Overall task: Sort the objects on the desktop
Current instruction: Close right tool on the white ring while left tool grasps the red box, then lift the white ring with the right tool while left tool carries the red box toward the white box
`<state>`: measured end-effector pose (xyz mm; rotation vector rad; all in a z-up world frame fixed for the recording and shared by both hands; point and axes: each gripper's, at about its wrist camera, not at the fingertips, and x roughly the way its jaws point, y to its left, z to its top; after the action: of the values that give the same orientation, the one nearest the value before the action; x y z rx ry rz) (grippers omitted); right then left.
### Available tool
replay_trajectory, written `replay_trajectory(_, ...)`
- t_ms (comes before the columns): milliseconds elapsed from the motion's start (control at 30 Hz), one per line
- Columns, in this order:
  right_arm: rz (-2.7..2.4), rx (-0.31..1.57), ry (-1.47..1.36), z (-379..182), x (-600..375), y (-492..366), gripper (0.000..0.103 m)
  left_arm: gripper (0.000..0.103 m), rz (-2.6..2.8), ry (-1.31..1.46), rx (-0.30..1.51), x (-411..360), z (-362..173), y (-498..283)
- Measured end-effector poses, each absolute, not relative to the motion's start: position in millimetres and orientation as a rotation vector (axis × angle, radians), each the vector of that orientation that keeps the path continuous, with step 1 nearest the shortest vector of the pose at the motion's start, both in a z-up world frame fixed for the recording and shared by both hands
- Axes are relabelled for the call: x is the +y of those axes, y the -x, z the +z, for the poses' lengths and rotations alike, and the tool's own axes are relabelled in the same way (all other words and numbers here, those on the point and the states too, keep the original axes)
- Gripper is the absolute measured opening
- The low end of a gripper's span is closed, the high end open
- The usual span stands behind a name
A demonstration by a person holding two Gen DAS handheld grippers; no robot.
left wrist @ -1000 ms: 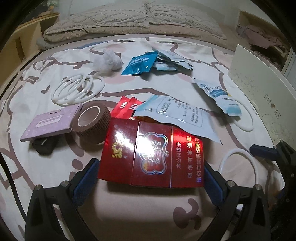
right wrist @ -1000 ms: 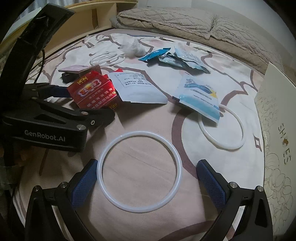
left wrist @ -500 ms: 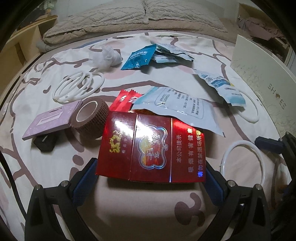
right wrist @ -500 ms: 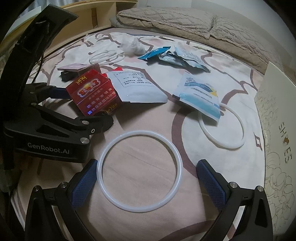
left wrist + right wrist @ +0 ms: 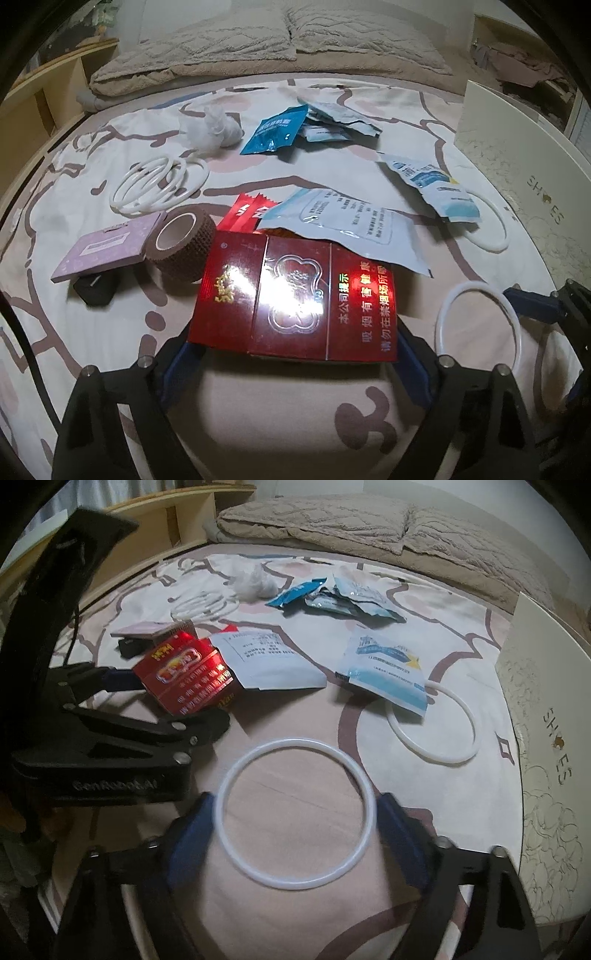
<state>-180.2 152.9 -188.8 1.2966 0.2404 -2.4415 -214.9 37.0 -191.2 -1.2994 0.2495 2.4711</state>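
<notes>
The left gripper (image 5: 295, 354) is closing around a red cigarette carton (image 5: 295, 299), its blue pads meeting the carton's two side edges at the near end — a brown tape roll (image 5: 181, 243) and a pale pouch (image 5: 347, 229) lie just beyond it on the patterned bedsheet (image 5: 280, 417). The right gripper (image 5: 295, 823) is closing on a white ring (image 5: 295, 814) lying flat on the sheet, pads touching its left and right rims — a second white ring (image 5: 432, 722) lies ahead to its right, partly under a blue-and-white packet (image 5: 384, 668).
</notes>
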Motion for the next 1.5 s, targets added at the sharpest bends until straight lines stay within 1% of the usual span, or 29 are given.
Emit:
replay_trajectory(600,-2.457,0.112,-1.328,-184.9,168.3,183.1,0.085,0.09,2.448,1.217,0.241,45.8,-176.4,199.2)
replay_trajectory(1500,-2.546,0.038,-1.229,-154.0,186.5,174.6,0.085,0.091,2.523,1.178,0.141,19.1,-148.9,190.1)
